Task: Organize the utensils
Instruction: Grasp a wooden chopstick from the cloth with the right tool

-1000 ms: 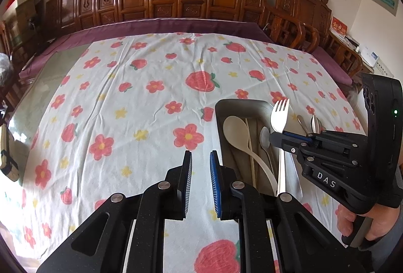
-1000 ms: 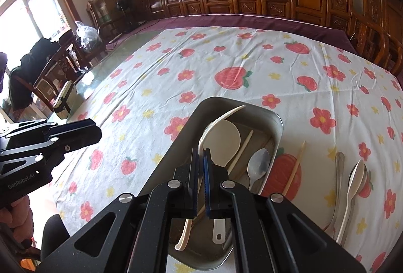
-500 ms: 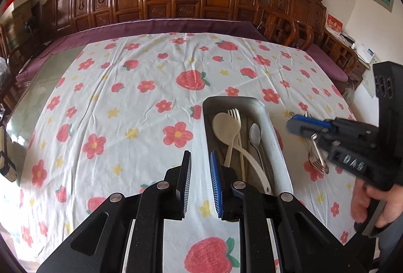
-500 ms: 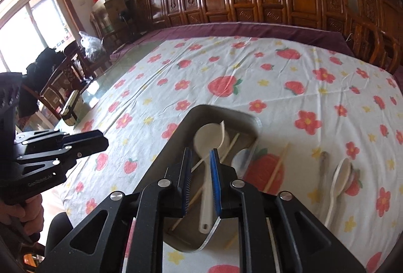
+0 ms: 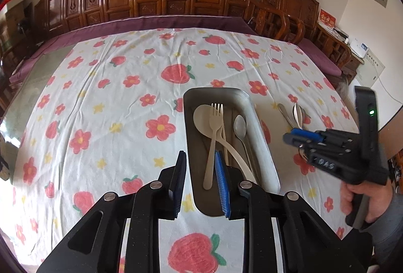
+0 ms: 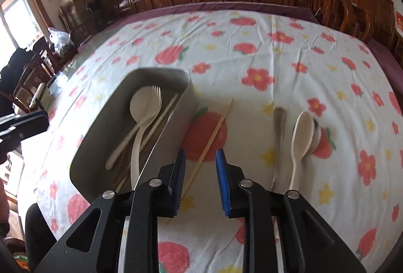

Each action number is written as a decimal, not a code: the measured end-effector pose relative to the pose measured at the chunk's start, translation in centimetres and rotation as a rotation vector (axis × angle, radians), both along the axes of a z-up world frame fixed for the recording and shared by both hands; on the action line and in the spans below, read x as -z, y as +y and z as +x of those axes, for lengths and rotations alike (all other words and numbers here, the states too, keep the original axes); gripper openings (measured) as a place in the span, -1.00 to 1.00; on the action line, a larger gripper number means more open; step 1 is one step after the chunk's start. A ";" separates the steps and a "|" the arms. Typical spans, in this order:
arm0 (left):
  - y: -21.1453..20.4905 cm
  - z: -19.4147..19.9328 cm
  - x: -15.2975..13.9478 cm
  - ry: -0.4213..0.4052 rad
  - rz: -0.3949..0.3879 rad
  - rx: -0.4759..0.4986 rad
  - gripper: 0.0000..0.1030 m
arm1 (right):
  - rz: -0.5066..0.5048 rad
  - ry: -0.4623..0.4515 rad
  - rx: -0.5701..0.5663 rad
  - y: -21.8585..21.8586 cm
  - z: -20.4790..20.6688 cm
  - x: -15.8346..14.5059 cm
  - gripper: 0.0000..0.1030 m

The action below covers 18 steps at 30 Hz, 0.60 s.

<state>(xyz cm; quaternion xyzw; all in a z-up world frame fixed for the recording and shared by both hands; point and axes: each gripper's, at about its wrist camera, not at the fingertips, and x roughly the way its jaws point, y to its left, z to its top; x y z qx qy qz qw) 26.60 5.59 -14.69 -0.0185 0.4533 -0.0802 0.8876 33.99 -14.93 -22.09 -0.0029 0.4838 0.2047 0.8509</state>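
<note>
Utensils partly sorted: in metal tray [image 5: 262, 147] one cream fork [image 5: 214, 137], one cream spoon [image 6: 143, 106], one metal spoon [image 5: 240, 127], one chopstick [image 6: 163, 116]. Left on tablecloth [image 6: 252, 59], right of tray: one chopstick [image 6: 211, 139], cream spoon [image 6: 301, 134], metal pieces, count unclear. Left gripper [image 5: 200, 182] and right gripper [image 6: 200, 179] both opening, empty.

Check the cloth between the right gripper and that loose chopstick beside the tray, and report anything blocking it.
Nothing visible blocks it. The right gripper, jaws opening and empty, hangs over the chopstick, which lies alone on the tablecloth just right of the tray.
</note>
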 end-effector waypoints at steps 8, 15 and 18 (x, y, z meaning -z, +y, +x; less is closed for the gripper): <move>0.4 -0.3 0.1 -0.005 0.008 -0.019 -0.52 | -0.032 0.079 -0.018 1.5 1.5 3.4 -0.48; 0.1 -0.3 0.4 0.003 0.012 -0.014 -0.51 | -0.131 0.073 -0.043 2.8 2.0 4.3 -0.57; -0.3 -0.2 0.4 0.004 0.013 -0.009 -0.51 | -0.205 0.069 -0.035 2.7 2.0 4.3 -0.83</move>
